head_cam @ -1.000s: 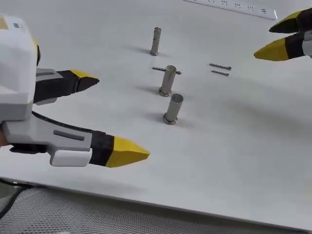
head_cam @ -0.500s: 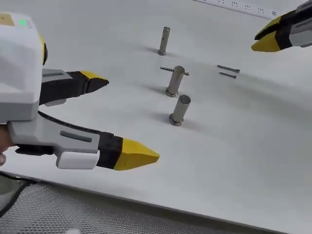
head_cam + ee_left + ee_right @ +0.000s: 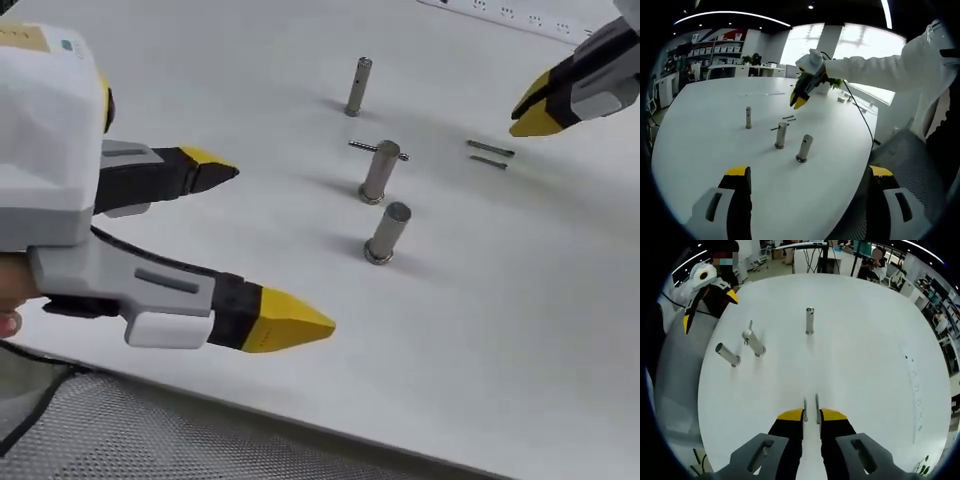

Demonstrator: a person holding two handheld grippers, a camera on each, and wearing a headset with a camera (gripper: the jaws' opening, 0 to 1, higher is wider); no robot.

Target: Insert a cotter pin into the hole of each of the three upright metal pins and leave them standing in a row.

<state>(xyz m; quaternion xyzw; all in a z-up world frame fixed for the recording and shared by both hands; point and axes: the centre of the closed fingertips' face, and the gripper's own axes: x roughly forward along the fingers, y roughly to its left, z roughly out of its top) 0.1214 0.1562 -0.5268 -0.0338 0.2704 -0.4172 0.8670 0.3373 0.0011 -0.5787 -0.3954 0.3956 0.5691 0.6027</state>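
- Metal pins (image 3: 378, 172): three upright in a row on the table (image 3: 500, 330); the middle one carries a cotter pin (image 3: 378, 149).
- Left gripper (image 3: 282, 248): jaws wide apart, empty.
- Right gripper (image 3: 525, 112): jaws narrowly apart, above two loose cotter pins (image 3: 489, 152).

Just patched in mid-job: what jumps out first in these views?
Three upright metal pins stand in a row on the table; the middle one carries a cotter pin through its top. In the head view two loose cotter pins lie to their right, with the right gripper close by them. The left gripper hangs wide open in the foreground.
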